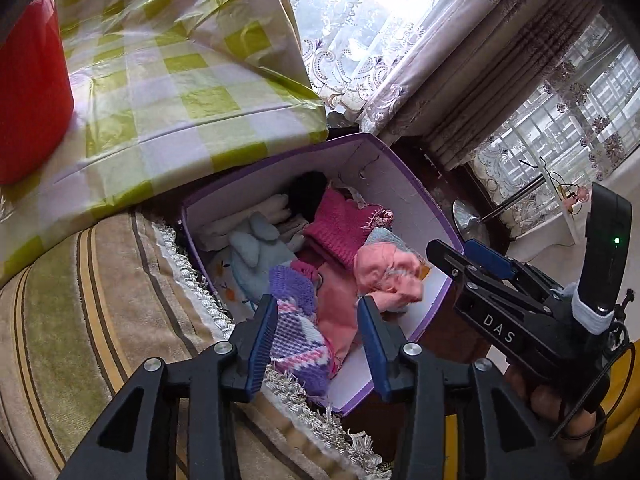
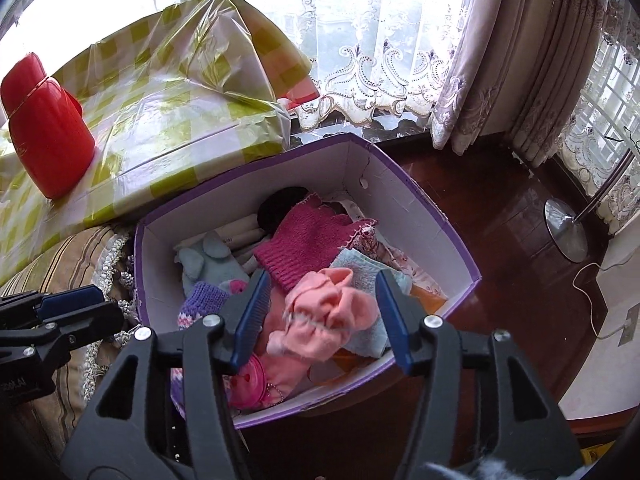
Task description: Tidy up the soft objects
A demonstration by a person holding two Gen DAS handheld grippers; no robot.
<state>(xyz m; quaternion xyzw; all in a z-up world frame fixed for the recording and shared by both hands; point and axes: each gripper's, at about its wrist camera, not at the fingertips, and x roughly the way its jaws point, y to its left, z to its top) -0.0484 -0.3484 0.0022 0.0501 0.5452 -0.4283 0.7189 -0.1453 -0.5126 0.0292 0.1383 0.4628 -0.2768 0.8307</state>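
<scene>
Pink knitwear (image 2: 332, 320) lay bunched in the box (image 2: 420, 208), directly below the right claw (image 2: 320, 320). Both claws, left (image 1: 320, 344) too, gaped apart, holding nothing.

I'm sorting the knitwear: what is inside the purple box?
The purple box holds a magenta knit, a pink garment, a light blue plush and a purple patterned knit. Lower layers are covered.

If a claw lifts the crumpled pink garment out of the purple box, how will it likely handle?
The pink garment lies bunched in soft folds, so it would probably droop and stretch out. It looks fluffy and thin, so likely light. It overlaps a light blue cloth, which might drag along.
</scene>
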